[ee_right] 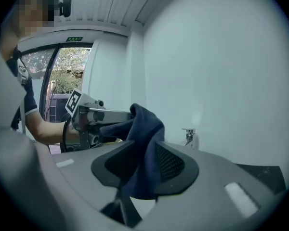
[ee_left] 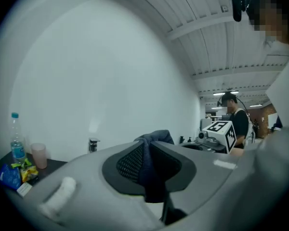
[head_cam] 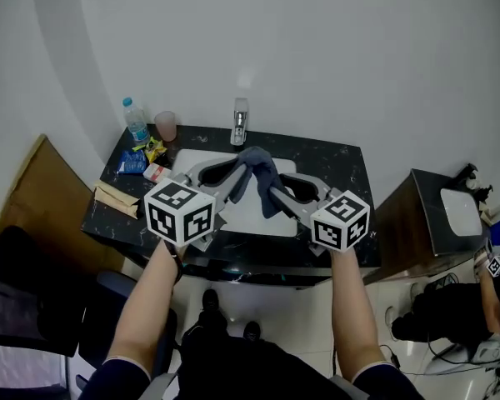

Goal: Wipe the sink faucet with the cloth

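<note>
A dark blue cloth (head_cam: 261, 173) hangs over the white sink (head_cam: 193, 157), stretched between my two grippers. My left gripper (head_cam: 238, 174) is shut on the cloth (ee_left: 152, 165), which is pinched between its pads. The right gripper (head_cam: 272, 189) is open, and a fold of the cloth (ee_right: 145, 153) still hangs loosely between its jaws. The chrome faucet (head_cam: 240, 123) stands at the sink's back edge, beyond both grippers and untouched. It shows small in the left gripper view (ee_left: 92, 145) and in the right gripper view (ee_right: 189, 136).
On the black counter (head_cam: 337, 163), left of the sink, stand a water bottle (head_cam: 135, 121), a pink cup (head_cam: 166, 126), snack packets (head_cam: 144, 155) and brown paper (head_cam: 114, 197). A dark cabinet (head_cam: 433, 215) stands to the right. A white wall rises right behind the faucet.
</note>
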Demonstrator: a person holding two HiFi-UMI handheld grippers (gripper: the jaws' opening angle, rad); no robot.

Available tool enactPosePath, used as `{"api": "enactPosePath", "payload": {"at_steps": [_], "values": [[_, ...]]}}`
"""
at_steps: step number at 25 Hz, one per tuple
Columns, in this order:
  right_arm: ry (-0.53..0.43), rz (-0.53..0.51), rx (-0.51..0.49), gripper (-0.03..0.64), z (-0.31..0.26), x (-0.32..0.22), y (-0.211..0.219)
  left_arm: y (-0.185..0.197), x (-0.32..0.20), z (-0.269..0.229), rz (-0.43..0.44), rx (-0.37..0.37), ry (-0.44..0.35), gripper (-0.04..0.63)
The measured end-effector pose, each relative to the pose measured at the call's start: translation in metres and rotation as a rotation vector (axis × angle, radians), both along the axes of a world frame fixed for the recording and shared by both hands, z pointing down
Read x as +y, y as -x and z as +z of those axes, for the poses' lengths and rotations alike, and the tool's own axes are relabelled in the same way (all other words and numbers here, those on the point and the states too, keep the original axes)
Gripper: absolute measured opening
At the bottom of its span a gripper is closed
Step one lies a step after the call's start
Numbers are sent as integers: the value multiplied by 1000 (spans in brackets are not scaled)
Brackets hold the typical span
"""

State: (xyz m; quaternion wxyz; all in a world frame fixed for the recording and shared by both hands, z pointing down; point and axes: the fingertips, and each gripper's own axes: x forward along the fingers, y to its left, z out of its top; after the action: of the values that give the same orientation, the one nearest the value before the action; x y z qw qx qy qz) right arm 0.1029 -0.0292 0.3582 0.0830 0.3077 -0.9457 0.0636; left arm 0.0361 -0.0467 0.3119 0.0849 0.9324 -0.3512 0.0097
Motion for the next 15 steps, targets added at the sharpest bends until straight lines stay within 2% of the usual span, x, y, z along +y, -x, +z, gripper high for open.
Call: {"api": "enactPosePath", "payload": {"at_steps": [2, 6, 8, 13, 15], "values": [[-13, 40, -41, 145, -5, 6, -7, 13, 6, -4, -53, 9, -13, 40], [-89, 131, -108, 35, -25, 12, -13, 34, 15, -1, -131, -38, -51, 40], [-128, 149, -103, 7, -34, 18, -7, 44, 19, 3, -163, -44, -52, 40], [-213, 178, -34, 6, -43, 32, 12, 67, 23, 6, -212, -52, -35, 41], [-221, 179, -39, 6, -44, 35, 21, 76, 25, 8, -234, -51, -31, 41]]}}
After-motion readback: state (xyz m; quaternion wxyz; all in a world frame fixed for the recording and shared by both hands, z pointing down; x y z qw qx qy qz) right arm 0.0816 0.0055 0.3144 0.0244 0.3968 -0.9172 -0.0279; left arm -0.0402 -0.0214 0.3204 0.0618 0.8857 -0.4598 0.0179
